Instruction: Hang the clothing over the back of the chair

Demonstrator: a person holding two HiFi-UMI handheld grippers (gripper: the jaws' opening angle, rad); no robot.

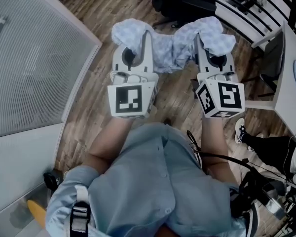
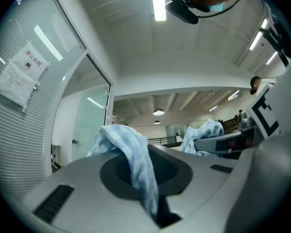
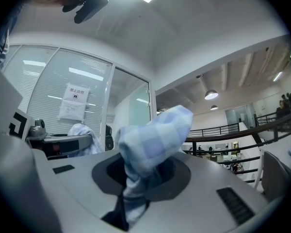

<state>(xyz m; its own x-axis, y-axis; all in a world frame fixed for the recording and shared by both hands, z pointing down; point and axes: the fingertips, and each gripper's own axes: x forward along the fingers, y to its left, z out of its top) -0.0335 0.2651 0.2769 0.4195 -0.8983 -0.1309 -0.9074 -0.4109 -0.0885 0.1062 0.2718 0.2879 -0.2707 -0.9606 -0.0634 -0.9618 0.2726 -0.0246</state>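
Observation:
A pale blue checked garment [image 1: 166, 44] hangs bunched between my two grippers above the wood floor. My left gripper [image 1: 134, 39] is shut on its left end, and the cloth covers the fingertips. My right gripper [image 1: 210, 37] is shut on the right end in the same way. In the left gripper view the cloth [image 2: 136, 159] rises out of the closed jaws. The right gripper view shows a checked fold [image 3: 153, 144] pinched likewise. A black chair [image 1: 185, 1] stands just beyond the garment at the top of the head view.
A frosted glass partition [image 1: 34, 58] runs along the left. A white desk [image 1: 291, 88] stands at the right, with another person's leg and shoe [image 1: 259, 141] beside it. Black railings [image 1: 256, 4] cross the far right corner.

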